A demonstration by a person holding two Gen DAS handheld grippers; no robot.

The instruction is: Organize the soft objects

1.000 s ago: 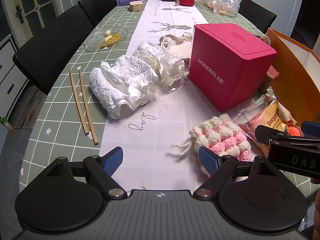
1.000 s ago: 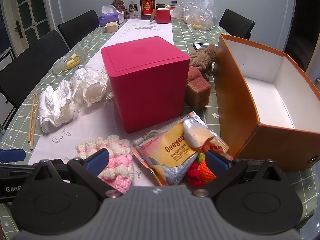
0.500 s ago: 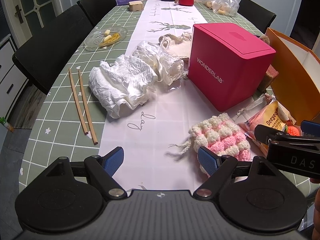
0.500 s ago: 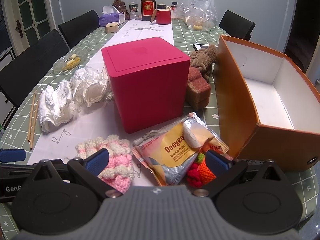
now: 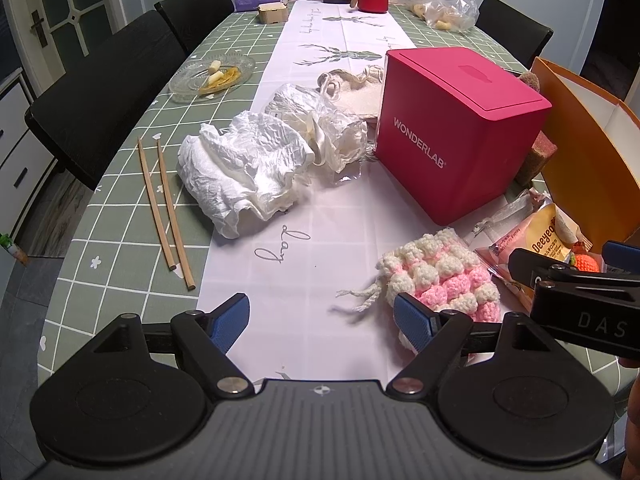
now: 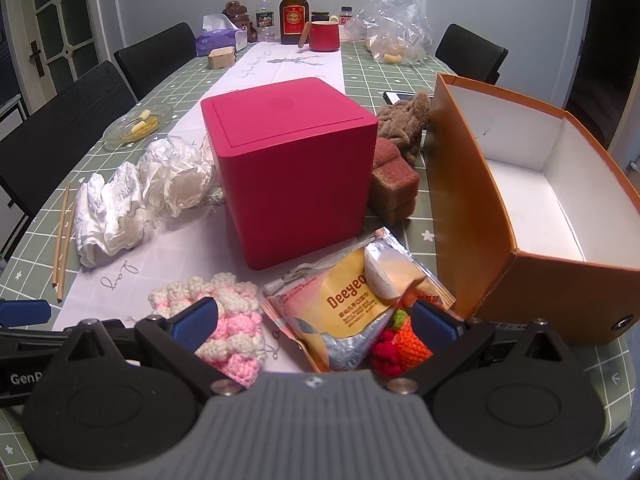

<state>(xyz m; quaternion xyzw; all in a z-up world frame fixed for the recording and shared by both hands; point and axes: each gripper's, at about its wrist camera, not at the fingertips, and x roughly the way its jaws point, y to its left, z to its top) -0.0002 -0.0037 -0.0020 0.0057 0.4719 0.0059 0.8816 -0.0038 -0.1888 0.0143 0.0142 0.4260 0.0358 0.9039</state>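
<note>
A pink-and-white crochet pouch (image 5: 440, 276) lies on the white table runner, also in the right wrist view (image 6: 228, 312). My left gripper (image 5: 320, 320) is open and empty, its right finger at the pouch's near edge. My right gripper (image 6: 314, 320) is open and empty above a yellow snack packet (image 6: 352, 300) and an orange-and-red crochet toy (image 6: 404, 340). An open orange box (image 6: 532, 204) stands empty on the right. A brown plush toy (image 6: 404, 120) and a brown sponge block (image 6: 394, 188) lie behind the pink cube box (image 6: 292, 168).
Crumpled white cloth (image 5: 244, 168) and clear plastic wrap (image 5: 332, 132) lie left of the cube. Two wooden sticks (image 5: 164, 208) lie on the green tablecloth. A glass dish (image 5: 212, 76), bottles, a red mug (image 6: 324, 36) and a plastic bag stand at the far end. Black chairs line the left.
Almost nothing has moved. The left view has shifted very slightly; both grippers remain open.
</note>
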